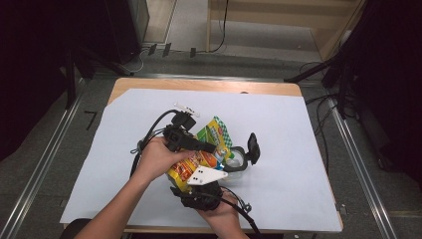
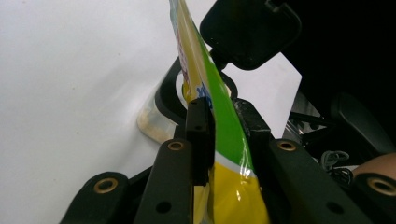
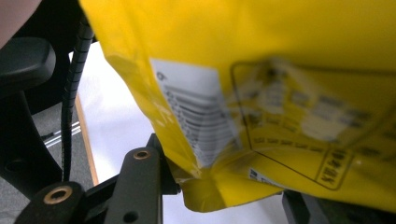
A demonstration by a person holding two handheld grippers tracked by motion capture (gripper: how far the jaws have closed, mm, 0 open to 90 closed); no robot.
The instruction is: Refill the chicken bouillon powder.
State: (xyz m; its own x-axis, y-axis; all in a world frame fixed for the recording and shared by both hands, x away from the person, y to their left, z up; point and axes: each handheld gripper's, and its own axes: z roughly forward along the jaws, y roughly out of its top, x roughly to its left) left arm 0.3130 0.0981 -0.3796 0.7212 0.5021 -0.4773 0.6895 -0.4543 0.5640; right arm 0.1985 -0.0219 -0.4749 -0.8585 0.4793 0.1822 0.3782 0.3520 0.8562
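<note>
A yellow and green snack bag [image 1: 211, 133] hangs over the middle of the white-covered table [image 1: 298, 129], held by both grippers. My left gripper [image 1: 210, 147] comes in from the left and is shut on the bag's green edge [image 2: 224, 126], one pad on each side. From below, my right gripper [image 1: 199, 188], with its grey plate on top, has the bag's crumpled yellow bottom [image 3: 219, 186] pinched between its jaws. Just right of the bag stands a clear container [image 1: 240, 160] with a black rim, its black flip lid [image 1: 254, 147] open and upright. The bag's top edge reaches over the container's rim [image 2: 163, 98].
A white sheet covers most of the wooden table, whose bare edge [image 1: 199, 83] shows at the back. Cables [image 1: 149, 133] trail from both grippers near the hands. Dark stands and floor rails [image 1: 348, 144] flank the table.
</note>
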